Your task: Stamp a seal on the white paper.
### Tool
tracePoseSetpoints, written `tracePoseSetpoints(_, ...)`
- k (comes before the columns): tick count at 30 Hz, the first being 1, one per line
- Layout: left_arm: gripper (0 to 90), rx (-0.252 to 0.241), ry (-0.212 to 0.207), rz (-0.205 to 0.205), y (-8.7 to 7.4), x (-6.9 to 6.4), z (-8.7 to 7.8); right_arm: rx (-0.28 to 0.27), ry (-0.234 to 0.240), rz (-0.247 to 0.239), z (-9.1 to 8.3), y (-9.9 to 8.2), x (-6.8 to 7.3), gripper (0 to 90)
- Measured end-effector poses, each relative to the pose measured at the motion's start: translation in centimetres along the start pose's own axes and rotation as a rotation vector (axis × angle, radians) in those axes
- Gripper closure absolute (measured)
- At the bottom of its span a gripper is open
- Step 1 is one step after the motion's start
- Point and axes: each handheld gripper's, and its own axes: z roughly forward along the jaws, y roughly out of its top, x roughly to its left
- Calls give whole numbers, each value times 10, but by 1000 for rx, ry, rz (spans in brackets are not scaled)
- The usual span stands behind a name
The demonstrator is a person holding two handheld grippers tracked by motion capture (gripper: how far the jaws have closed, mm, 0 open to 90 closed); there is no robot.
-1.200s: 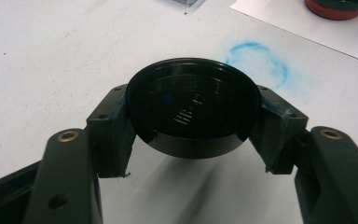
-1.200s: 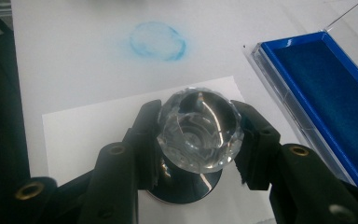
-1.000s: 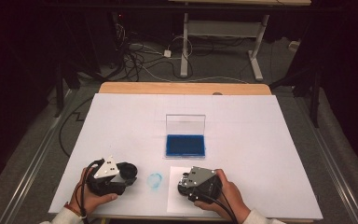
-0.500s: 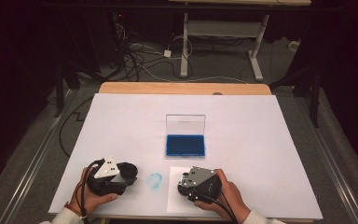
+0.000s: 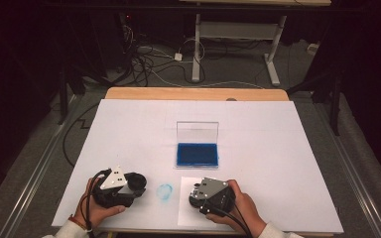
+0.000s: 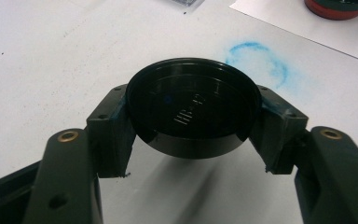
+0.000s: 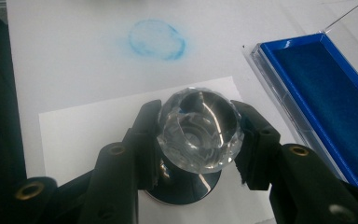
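A person is working two grippers at the near edge of a white surface [image 5: 278, 129]. The left gripper [image 6: 191, 140] is pinching a round black cap [image 6: 193, 105] by its rim, its two black jaws pressing on opposite sides and holding the cap just above the surface. Beyond the cap, a smudged blue ring of ink [image 6: 256, 63] is showing on the surface, lying between the two grippers in the high view. The right gripper [image 7: 198, 140] is clamping the faceted clear knob of a stamp [image 7: 200, 130], whose metal base is standing on a sheet of white paper [image 7: 88, 126]. To the right in the right gripper view, an open ink pad case [image 7: 321, 98] with a blue pad is lying just beside the paper, its clear lid [image 5: 197, 132] standing upright at the back in the high view. Both hands are resting low at the near edge.
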Motion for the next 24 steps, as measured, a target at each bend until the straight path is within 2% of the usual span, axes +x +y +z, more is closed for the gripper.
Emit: tracePoseSetpoints(24, 365, -5, 2, -3, 0, 0, -2, -3, 6, 12, -1, -2, -2, 572)
